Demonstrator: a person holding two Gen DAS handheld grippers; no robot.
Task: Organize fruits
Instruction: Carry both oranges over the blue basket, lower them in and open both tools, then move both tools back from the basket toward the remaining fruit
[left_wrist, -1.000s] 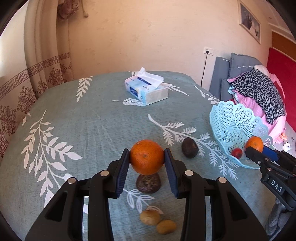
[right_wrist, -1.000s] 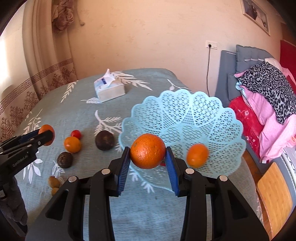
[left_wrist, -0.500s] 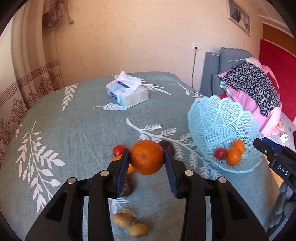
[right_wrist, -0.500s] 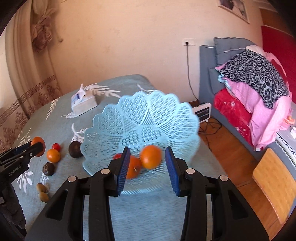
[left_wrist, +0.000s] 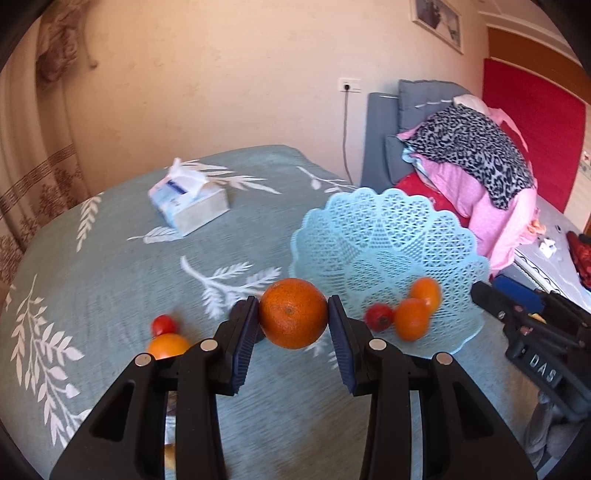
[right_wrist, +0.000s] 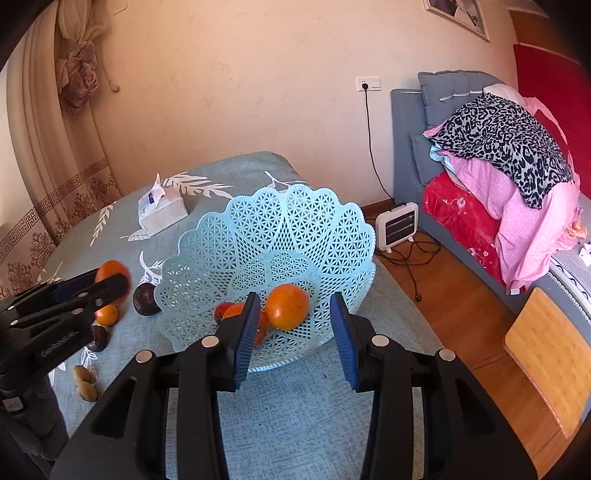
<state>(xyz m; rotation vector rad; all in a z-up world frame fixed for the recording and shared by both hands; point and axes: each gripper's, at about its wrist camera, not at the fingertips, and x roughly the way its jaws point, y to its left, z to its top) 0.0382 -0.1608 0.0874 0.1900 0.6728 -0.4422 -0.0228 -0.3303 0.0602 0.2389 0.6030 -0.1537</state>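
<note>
My left gripper (left_wrist: 293, 321) is shut on a large orange (left_wrist: 293, 313), held above the teal cloth just left of the pale blue lattice basket (left_wrist: 388, 236). In the basket lie a red tomato (left_wrist: 378, 317) and two oranges (left_wrist: 411, 323). The right wrist view shows my right gripper (right_wrist: 291, 332) open at the basket's near rim (right_wrist: 277, 206), its pads apart from the orange (right_wrist: 287, 311) lying inside beyond them. On the cloth rest an avocado (right_wrist: 145, 299), a small orange (right_wrist: 106, 315), a dark fruit (right_wrist: 99, 338) and two small brown fruits (right_wrist: 82, 373). A small tomato (left_wrist: 163, 325) sits there too.
A tissue box (left_wrist: 190, 206) stands at the far side of the table. To the right are a grey sofa with piled clothes (right_wrist: 498, 147), a small heater (right_wrist: 397, 225) with cables on the wooden floor, and a wooden stool (right_wrist: 546, 354).
My right gripper let its orange go into the basket and drew back a little. My left gripper carried its orange rightward, away from the loose fruit and up to the basket.
</note>
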